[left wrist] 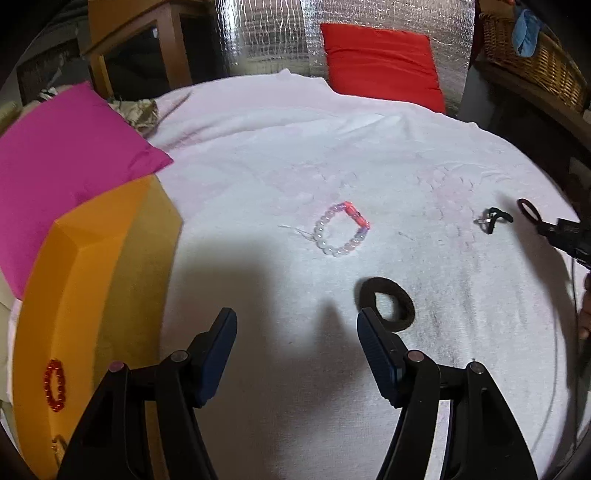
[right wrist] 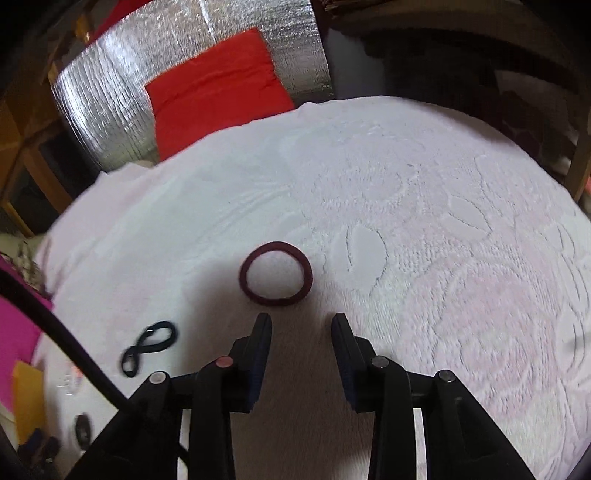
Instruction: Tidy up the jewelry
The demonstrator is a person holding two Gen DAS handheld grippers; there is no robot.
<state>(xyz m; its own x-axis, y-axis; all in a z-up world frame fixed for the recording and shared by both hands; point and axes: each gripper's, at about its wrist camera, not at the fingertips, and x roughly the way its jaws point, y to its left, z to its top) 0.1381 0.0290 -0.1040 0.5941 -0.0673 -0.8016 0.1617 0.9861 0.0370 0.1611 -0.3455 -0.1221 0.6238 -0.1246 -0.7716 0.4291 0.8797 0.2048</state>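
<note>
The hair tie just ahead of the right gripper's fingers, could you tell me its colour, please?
Dark maroon hair tie, clearest in the right wrist view.

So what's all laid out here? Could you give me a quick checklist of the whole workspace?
Surface: white textured bedspread.
Job's things: pale beaded bracelet with a red section; red bead bracelet in the orange box; dark brown hair tie; maroon hair tie; twisted black hair tie.
Clutter: nothing seen.
Grippers: left gripper open, empty; right gripper open, just short of the maroon tie.
Cables: black cable at left of the right wrist view.
Surroundings: red cushion, pink cushion, silver foil panel, wicker basket.
</note>
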